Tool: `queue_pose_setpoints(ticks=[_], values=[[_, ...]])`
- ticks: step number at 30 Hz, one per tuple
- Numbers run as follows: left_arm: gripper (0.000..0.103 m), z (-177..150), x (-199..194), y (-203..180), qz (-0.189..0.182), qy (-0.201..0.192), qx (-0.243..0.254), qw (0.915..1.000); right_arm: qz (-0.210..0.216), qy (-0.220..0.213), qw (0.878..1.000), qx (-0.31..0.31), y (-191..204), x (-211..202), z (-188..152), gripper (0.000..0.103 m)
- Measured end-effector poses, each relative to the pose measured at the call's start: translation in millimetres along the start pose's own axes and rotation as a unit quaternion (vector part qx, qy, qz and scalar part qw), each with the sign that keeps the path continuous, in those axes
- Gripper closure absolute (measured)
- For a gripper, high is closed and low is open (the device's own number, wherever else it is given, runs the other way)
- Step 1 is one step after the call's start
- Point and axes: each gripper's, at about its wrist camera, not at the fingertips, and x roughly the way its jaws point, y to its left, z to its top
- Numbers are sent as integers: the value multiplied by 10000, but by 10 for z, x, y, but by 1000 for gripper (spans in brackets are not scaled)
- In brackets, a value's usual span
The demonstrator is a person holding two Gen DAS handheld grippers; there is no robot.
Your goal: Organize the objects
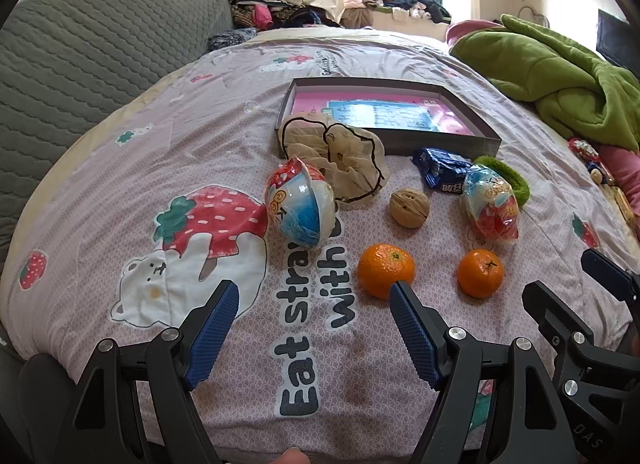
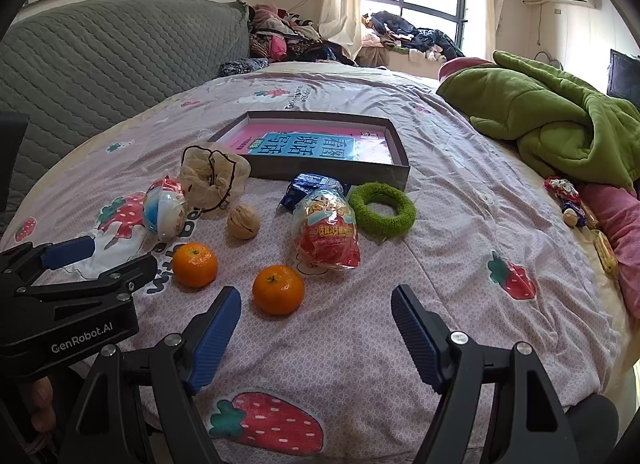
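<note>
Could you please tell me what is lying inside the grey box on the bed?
Inside the grey box lies a pink book with a blue cover panel, flat on the bottom. Whatever is beneath the book cannot be seen, and the box's near wall hides its front edge.

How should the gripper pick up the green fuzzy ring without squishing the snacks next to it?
Probably best to pinch the green ring on its right-hand arc, coming down from above with the right gripper, one finger in the hole and one outside. It lies flat, so the band is thin enough to pinch. Its left side touches the red snack bag, and the box is just behind.
</note>
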Motion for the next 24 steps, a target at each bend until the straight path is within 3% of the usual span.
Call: queue_pose_setpoints(ticks=[24], values=[[24, 12, -13, 39, -29, -58, -20, 10000, -13, -80, 9999, 94, -47, -27, -3, 26]])
